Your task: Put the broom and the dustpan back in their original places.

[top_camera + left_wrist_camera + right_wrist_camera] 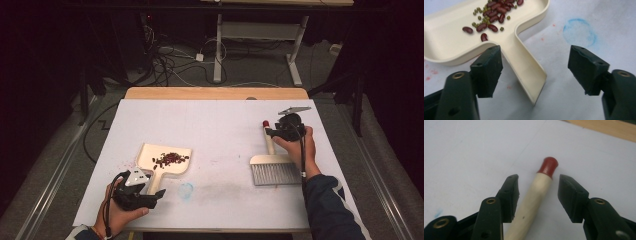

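Observation:
A cream dustpan (150, 159) lies at the front left of the table and holds red and green beans (494, 15). My left gripper (159, 192) sits at the end of the dustpan's handle (526, 72). In the left gripper view, my left gripper (536, 62) is open, the handle lies between the jaws, and neither pad presses on it. At the right lies a hand brush (275, 172) with grey bristles and a pale wooden handle (534, 197) ending in a red tip (548, 165). My right gripper (539, 185) straddles that handle near the tip, open, with a gap on the right side.
White paper (220, 125) covers the table, with bare wood at the far edge (215, 93). A faint blue ring stain (580, 31) marks the paper just right of the dustpan's handle. Cables and another table's legs (218, 55) stand on the floor beyond.

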### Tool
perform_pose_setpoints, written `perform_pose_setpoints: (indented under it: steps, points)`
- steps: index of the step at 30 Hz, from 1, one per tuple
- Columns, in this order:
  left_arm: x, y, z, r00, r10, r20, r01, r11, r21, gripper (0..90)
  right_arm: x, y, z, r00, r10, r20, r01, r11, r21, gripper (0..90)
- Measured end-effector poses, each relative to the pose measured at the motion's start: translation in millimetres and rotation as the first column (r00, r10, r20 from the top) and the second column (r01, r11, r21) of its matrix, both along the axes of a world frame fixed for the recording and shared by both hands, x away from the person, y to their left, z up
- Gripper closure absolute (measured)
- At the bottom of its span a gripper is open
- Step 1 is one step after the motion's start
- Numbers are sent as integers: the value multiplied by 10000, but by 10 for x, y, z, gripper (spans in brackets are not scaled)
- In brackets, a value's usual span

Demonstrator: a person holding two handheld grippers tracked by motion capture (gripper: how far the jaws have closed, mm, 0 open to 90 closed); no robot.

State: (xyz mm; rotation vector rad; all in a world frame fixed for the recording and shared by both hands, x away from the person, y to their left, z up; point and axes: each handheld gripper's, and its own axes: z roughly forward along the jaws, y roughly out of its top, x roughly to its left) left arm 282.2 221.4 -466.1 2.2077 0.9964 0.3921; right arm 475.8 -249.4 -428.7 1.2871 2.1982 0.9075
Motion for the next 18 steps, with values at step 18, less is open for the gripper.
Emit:
perform_pose_setpoints:
  steps: [18]
  points:
    - [14, -40, 45, 9896, 24, 1442, -9, 10000, -100, 217, -471, 53, 362, 9677, 593, 2452, -899, 9892, 1157, 437]
